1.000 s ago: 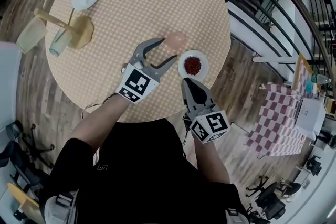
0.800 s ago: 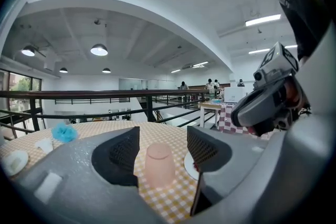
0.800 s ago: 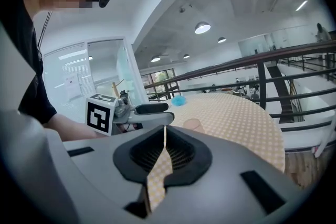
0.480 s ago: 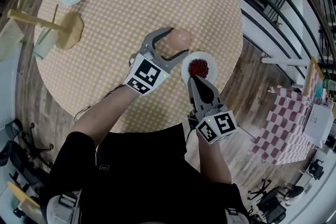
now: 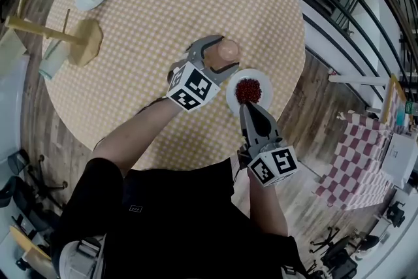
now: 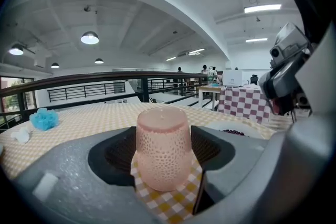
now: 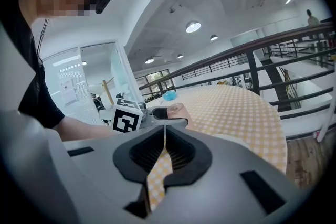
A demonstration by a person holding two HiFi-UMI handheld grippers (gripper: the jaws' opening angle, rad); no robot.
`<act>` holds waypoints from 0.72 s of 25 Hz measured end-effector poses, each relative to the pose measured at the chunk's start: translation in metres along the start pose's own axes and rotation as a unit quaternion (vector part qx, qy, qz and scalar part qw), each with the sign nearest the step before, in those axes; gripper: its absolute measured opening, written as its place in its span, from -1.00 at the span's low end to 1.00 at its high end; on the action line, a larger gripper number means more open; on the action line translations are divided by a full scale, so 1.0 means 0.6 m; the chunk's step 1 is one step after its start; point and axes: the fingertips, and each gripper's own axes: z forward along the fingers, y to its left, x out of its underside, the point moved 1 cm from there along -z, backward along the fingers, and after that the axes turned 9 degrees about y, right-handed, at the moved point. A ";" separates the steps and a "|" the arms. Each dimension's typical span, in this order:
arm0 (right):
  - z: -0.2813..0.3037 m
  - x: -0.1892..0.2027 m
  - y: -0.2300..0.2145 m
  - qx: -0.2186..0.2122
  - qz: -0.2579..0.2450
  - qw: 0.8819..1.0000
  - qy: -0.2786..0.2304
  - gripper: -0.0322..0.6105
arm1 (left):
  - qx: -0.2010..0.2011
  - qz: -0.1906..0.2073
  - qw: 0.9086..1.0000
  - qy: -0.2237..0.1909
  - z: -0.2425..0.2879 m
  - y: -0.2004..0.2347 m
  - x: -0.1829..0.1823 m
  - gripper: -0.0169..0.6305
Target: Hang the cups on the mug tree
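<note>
on the checked table (image 5: 163, 16) the mug tree (image 5: 62, 36) is at the left edge, well apart from the cup. our left gripper (image 5: 225, 54) is nearer: its jaws, just now opening, stand spread around the cup (image 6: 163, 147) without pressing it. our right gripper (image 7: 165, 139) is pressed together, empty. the cup sits upside down, axis upright, pink and dimpled.

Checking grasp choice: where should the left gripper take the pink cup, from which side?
Probably its dotted body, level from the person's side: the pink cup stands between the jaws of the left gripper, which have just been opening; no handle shows.
</note>
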 end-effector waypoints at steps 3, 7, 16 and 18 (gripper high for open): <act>-0.009 0.001 0.002 0.003 0.005 1.000 0.010 -0.83 | 0.005 0.004 1.000 0.011 0.005 0.003 -0.001 0.03; -0.014 -0.005 0.013 0.003 0.013 1.000 0.023 -0.83 | 0.005 0.008 1.000 0.019 -0.008 0.005 -0.007 0.03; -0.009 -0.044 0.070 -0.038 0.008 0.998 0.046 -0.83 | -0.023 -0.010 1.000 0.007 -0.107 0.029 -0.050 0.03; -0.009 -0.056 0.088 -0.046 0.000 0.998 0.046 -0.83 | -0.033 -0.009 0.999 0.006 -0.136 0.037 -0.059 0.03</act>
